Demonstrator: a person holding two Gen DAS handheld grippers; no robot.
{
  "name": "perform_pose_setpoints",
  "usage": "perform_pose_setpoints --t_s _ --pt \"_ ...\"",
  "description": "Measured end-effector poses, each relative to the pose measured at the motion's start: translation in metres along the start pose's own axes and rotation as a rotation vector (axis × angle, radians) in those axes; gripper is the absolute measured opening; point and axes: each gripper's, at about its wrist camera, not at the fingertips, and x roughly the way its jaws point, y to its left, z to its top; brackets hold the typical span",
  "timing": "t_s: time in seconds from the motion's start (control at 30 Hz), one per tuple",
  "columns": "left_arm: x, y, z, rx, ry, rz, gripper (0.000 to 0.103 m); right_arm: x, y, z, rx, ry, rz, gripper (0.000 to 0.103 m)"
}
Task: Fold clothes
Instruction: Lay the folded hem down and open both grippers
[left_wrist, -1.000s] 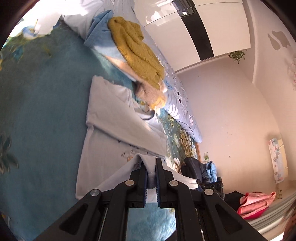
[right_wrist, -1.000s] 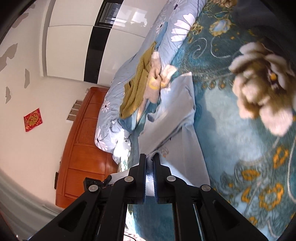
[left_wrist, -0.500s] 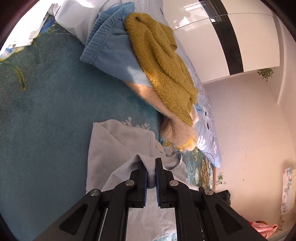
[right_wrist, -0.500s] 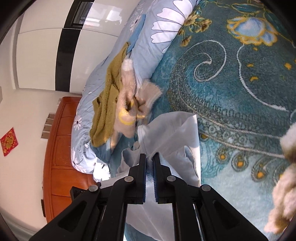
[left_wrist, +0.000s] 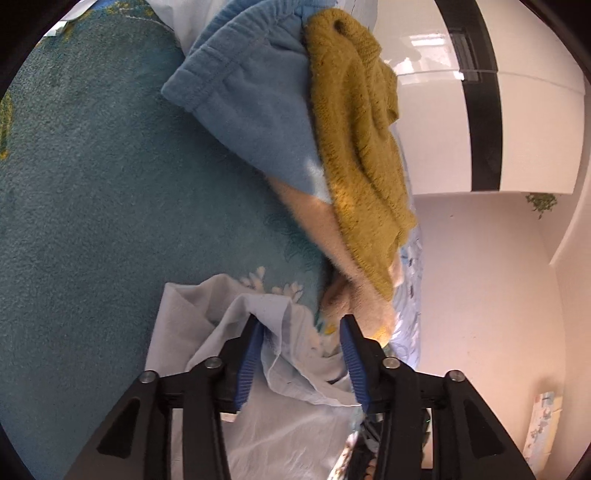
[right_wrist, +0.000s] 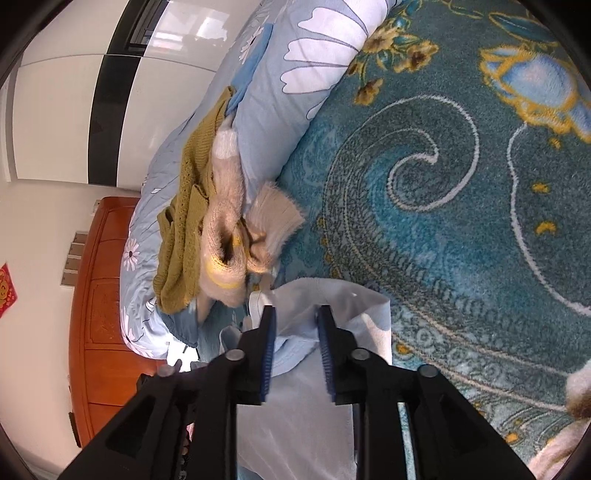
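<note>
Teal patterned bedding (right_wrist: 461, 229) carried a pale blue shirt (left_wrist: 295, 424), its bunched top edge lying between both sets of fingers. The left gripper (left_wrist: 301, 332) and right gripper (right_wrist: 293, 314) pointed along the bed, jaws spread, gripping nothing. Only the left view showed the blue fleece garment (left_wrist: 251, 110) under the mustard sweater (left_wrist: 358, 140); only the right view showed the wooden headboard (right_wrist: 99, 295).

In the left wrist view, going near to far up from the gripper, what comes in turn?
Left gripper, open, then the pale blue garment → beige fuzzy sweater → blue fleece → top of the mustard knit.
</note>
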Motion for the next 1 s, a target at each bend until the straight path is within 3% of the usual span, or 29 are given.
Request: perform_pose_setpoints --t_s 0.03,0.13,0.33,0.47,0.53,0.63,0.77,0.87,1.0 --pt "-0.003 -0.001 0.002 -0.011 -0.014 -0.018 0.061 -0.003 0.0 0.0 -0.001 -0.009 0.008 0.037" --pt "-0.011 -0.004 -0.001 0.01 -0.014 0.01 0.063 -0.016 -0.002 -0.004 -0.017 -0.018 0.008 0.038" --pt "-0.043 0.001 -0.051 0.254 0.08 0.263 0.063 -0.046 -0.016 -0.053 -0.106 0.055 -0.026 0.038" --pt "-0.076 0.035 -0.097 0.296 0.117 0.353 0.064 -0.063 -0.035 -0.106 -0.148 0.123 -0.029 0.038" --pt "-0.088 0.056 -0.115 0.252 0.123 0.372 0.064 -0.064 -0.045 -0.127 -0.158 0.146 -0.055 0.038" --pt "-0.103 0.073 -0.129 0.211 0.097 0.329 0.064 -0.06 -0.054 -0.144 -0.144 0.158 -0.044 0.038" --pt "-0.099 0.07 -0.133 0.207 0.091 0.285 0.064 -0.055 -0.054 -0.143 -0.138 0.148 -0.01 0.038" --pt "-0.089 0.068 -0.135 0.216 0.108 0.298 0.064 -0.051 -0.051 -0.14 -0.142 0.147 0.014 0.037" --pt "-0.069 0.054 -0.138 0.211 0.095 0.313 0.064 -0.049 -0.047 -0.141 -0.142 0.158 0.043 0.009"
